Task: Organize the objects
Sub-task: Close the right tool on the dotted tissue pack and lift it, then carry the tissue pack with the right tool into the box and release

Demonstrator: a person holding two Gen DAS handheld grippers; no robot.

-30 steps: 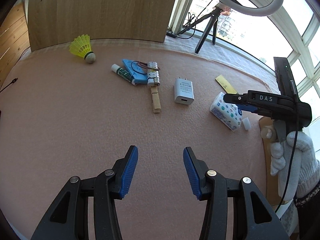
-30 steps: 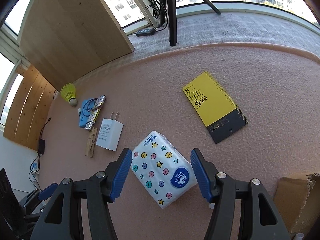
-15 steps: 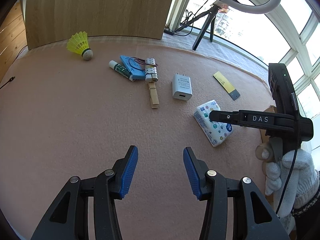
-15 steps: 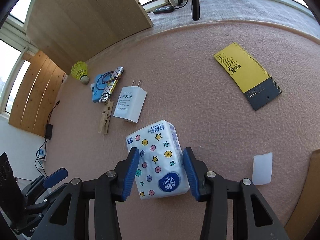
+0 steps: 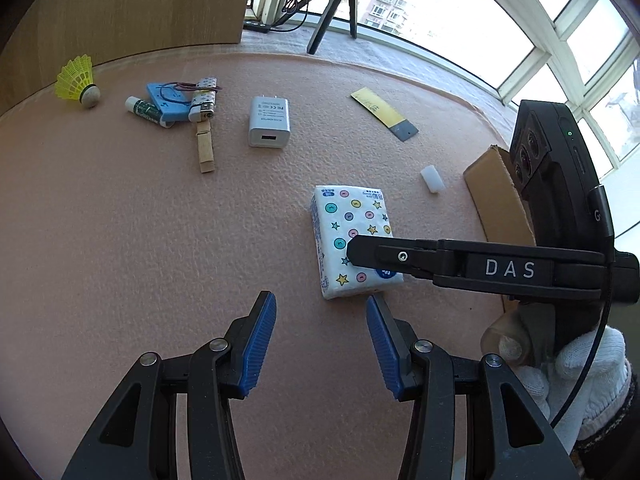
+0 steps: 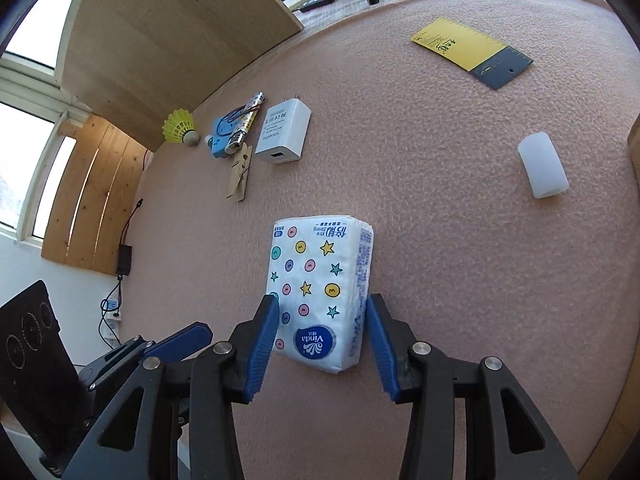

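Tissue pack between the right claw's blue pads

Tissue pack (image 6: 318,296) lying flat on the pink mat (image 6: 440,220), near half flanked by the right gripper (image 6: 320,340). Pads against or just off its long sides; contact not clear, so clenched or released cannot be told. From the left wrist view, near right corner of the pack hidden behind the black DAS arm. Left gripper (image 5: 320,344) released, hovering over bare mat just near of the pack. Far left: charger (image 5: 269,121), clothespin (image 5: 205,146), shuttlecock (image 5: 78,83), well apart. White cap (image 6: 542,165) and yellow ruler (image 6: 472,51) farther right. Cardboard box (image 5: 500,196) cut off at the right edge.
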